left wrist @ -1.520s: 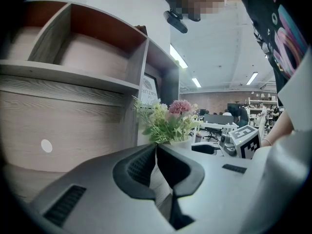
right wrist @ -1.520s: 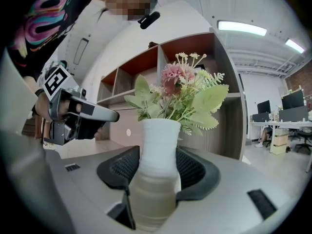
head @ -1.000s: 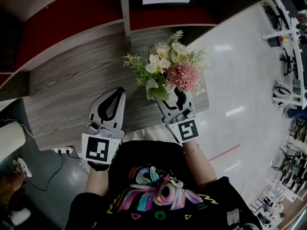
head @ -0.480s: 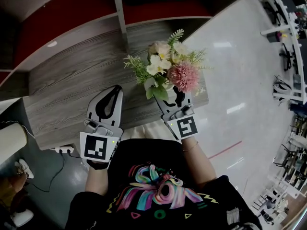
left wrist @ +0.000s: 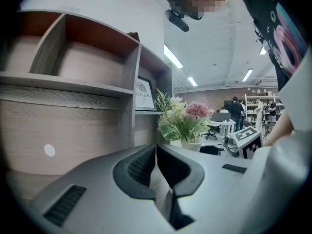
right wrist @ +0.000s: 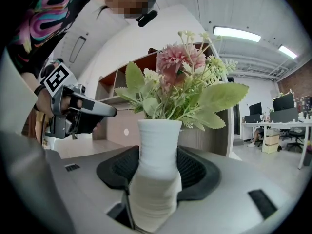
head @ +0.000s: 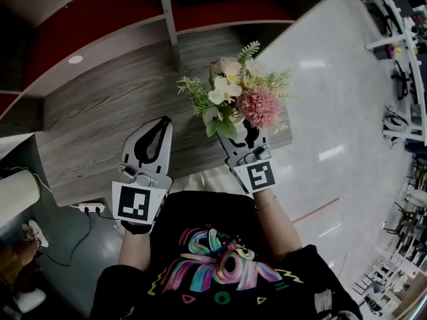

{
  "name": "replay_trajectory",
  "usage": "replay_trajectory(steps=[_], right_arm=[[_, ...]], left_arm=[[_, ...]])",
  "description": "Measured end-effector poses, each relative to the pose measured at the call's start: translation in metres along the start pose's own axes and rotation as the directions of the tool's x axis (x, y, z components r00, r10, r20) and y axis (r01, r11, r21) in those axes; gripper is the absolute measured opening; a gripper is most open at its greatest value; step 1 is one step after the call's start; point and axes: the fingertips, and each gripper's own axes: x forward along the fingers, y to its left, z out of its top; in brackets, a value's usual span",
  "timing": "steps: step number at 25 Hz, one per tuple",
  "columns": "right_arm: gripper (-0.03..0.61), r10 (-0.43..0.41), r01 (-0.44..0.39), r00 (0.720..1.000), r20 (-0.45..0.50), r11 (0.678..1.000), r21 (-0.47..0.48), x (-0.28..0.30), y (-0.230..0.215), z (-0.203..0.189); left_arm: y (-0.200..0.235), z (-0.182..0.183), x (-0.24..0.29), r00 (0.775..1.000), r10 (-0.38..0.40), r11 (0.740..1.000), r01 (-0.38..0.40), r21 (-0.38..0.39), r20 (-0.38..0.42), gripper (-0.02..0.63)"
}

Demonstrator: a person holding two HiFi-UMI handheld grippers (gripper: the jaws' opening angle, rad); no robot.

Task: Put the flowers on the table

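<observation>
"Who is holding the pink and cream flowers (head: pixel 239 99)?"

"The right gripper (head: pixel 247 135) is squeezing their white ribbed vase (right wrist: pixel 156 150) between its jaws. The vase is standing straight up."

"Where is the grey wooden table (head: pixel 93 125)?"

"Just under and ahead of that gripper. The left gripper (head: pixel 163 123) is hovering beside it, jaws pressed together on nothing."

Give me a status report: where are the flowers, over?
Right tool shut on vase, flowers upright at table edge. Left tool shut, empty, over table. Nothing in the way.
</observation>
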Motion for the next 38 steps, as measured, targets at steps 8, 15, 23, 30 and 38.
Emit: replay_trajectory(steps=[8, 15, 23, 30, 38], right_arm=[[0.256, -0.025, 0.025, 1.0, -0.001, 1.0, 0.008, 0.0, 0.0, -0.004], [0.255, -0.031, 0.031, 0.999, -0.009, 1.0, 0.001, -0.011, 0.001, -0.007], [0.255, -0.022, 0.022, 0.999, -0.027, 1.0, 0.008, -0.023, 0.004, -0.009], [0.261, -0.005, 0.005, 0.999, -0.041, 1.0, 0.007, -0.031, 0.006, 0.003], [0.247, 0.016, -0.014, 0.996, -0.083, 1.0, 0.021, -0.044, 0.008, 0.013]], left_arm=[[0.0, 0.005, -0.002, 1.0, -0.011, 1.0, 0.011, 0.021, 0.003, 0.031], [-0.008, 0.006, -0.008, 1.0, -0.017, 0.999, 0.017, 0.029, 0.004, 0.031], [-0.014, 0.004, -0.013, 1.0, -0.021, 0.999, 0.021, 0.03, 0.008, 0.031], [-0.017, 0.011, -0.018, 1.0, -0.019, 0.999, 0.018, 0.031, 0.023, 0.031], [-0.018, 0.023, -0.016, 0.999, -0.026, 0.999, 0.025, 0.037, 0.039, 0.031]])
